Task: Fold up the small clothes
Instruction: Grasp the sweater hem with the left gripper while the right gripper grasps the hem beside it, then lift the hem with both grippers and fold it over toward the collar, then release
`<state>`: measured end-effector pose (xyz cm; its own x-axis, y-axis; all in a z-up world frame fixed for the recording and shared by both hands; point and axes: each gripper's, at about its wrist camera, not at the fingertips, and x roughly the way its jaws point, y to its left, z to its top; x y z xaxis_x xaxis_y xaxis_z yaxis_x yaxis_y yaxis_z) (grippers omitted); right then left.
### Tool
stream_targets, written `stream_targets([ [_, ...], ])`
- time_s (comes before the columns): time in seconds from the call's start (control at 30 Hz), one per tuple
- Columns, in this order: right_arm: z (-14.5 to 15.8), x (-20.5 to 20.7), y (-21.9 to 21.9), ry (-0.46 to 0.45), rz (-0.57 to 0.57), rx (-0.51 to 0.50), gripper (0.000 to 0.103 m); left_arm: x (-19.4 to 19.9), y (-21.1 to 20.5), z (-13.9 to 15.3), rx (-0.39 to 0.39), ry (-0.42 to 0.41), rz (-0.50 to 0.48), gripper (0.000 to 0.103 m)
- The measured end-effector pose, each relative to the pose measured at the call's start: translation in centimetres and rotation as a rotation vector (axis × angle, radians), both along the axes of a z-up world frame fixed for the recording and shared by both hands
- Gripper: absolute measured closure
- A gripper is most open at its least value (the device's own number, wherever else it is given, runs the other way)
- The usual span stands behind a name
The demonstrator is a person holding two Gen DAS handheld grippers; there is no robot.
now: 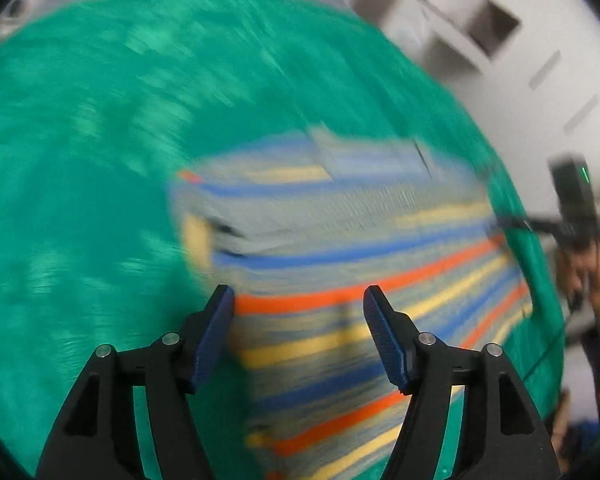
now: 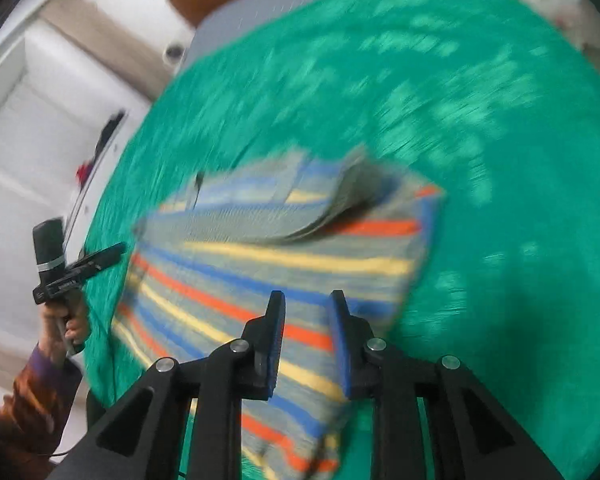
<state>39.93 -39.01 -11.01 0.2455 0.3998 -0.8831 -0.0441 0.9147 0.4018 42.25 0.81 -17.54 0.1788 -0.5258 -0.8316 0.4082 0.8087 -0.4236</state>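
Striped knit garment (image 1: 340, 264) lies partly folded on the green cloth (image 1: 80, 200), likely soft, light and floppy; its hem corners look best to pinch. Left gripper (image 1: 298, 300) gapes wide, right gripper (image 2: 306, 304) narrowly; neither holds anything.

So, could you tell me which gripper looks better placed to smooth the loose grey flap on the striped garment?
Probably the right gripper: the raised flap of the striped garment lies straight ahead of its narrowly open jaws. The left gripper sees it off-centre.
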Motion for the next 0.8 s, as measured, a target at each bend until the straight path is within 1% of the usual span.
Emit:
stream_targets([
  [0.03,-1.2,1.0,0.8,0.039,0.012,-0.002,0.075,1.0,-1.2,-0.6,0.021,0.004,0.006,0.033],
  [0.07,-2.8,2.7,1.7,0.074,0.01,-0.022,0.075,1.9,-1.6,-0.8,0.026,0.003,0.031,0.033],
  [0.1,-3.6,3.9,2.1,0.07,-0.012,-0.039,0.075,3.9,-1.8,-0.7,0.001,0.01,0.101,0.033],
  [0.13,-4.0,5.2,2.6,0.039,-0.037,-0.044,0.075,5.4,-1.4,-0.2,-0.038,0.01,0.171,0.033],
  [0.17,-3.7,6.3,3.0,-0.019,-0.065,-0.037,0.075,6.3,-0.6,0.6,-0.068,-0.009,0.251,0.033],
  [0.2,-2.4,7.2,3.4,-0.131,-0.113,-0.021,0.074,7.1,0.3,1.5,-0.088,-0.033,0.319,0.032],
  [0.23,-1.4,7.4,3.5,-0.2,-0.138,-0.001,0.074,7.7,1.8,2.7,-0.121,-0.061,0.402,0.029],
  [0.27,-0.2,7.2,3.6,-0.271,-0.165,0.03,0.073,7.8,2.9,3.6,-0.146,-0.073,0.444,0.027],
  [0.3,0.9,7.0,3.6,-0.318,-0.185,0.064,0.068,7.4,3.8,4.3,-0.164,-0.085,0.46,0.023],
  [0.33,1.5,6.6,3.6,-0.332,-0.186,0.079,0.063,6.8,4.2,4.9,-0.161,-0.103,0.448,0.021],
  [0.37,2.0,6.2,3.9,-0.331,-0.168,0.07,0.063,6.1,4.3,5.2,-0.146,-0.118,0.429,0.02],
  [0.43,2.4,4.9,4.9,-0.309,-0.083,0.002,0.063,2.8,3.4,5.3,-0.08,-0.155,0.332,0.02],
  [0.47,2.4,4.0,5.3,-0.294,-0.038,-0.027,0.063,1.8,3.1,5.1,-0.069,-0.163,0.296,0.02],
  [0.5,2.2,2.8,6.0,-0.278,0.01,-0.043,0.063,0.1,2.2,4.5,-0.058,-0.17,0.233,0.02],
  [0.57,1.4,0.1,6.8,-0.235,0.093,-0.045,0.062,-2.8,-0.4,2.8,-0.021,-0.159,0.059,0.02],
  [0.6,0.7,-1.4,7.3,-0.202,0.133,-0.043,0.063,-4.1,-2.0,2.0,0.025,-0.158,-0.026,0.02],
  [0.67,-0.4,-4.0,7.7,-0.165,0.168,-0.071,0.062,-5.6,-4.8,0.5,0.137,-0.168,-0.159,0.02],
  [0.7,-0.8,-4.8,7.7,-0.158,0.177,-0.079,0.062,-5.4,-5.4,0.3,0.157,-0.167,-0.174,0.02],
  [0.73,-1.4,-5.4,7.6,-0.148,0.185,-0.087,0.062,-4.6,-5.5,0.2,0.16,-0.159,-0.175,0.018],
  [0.8,-2.1,-6.8,7.4,-0.14,0.185,-0.121,0.062,-1.7,-6.2,0.1,0.139,-0.106,-0.154,0.017],
])
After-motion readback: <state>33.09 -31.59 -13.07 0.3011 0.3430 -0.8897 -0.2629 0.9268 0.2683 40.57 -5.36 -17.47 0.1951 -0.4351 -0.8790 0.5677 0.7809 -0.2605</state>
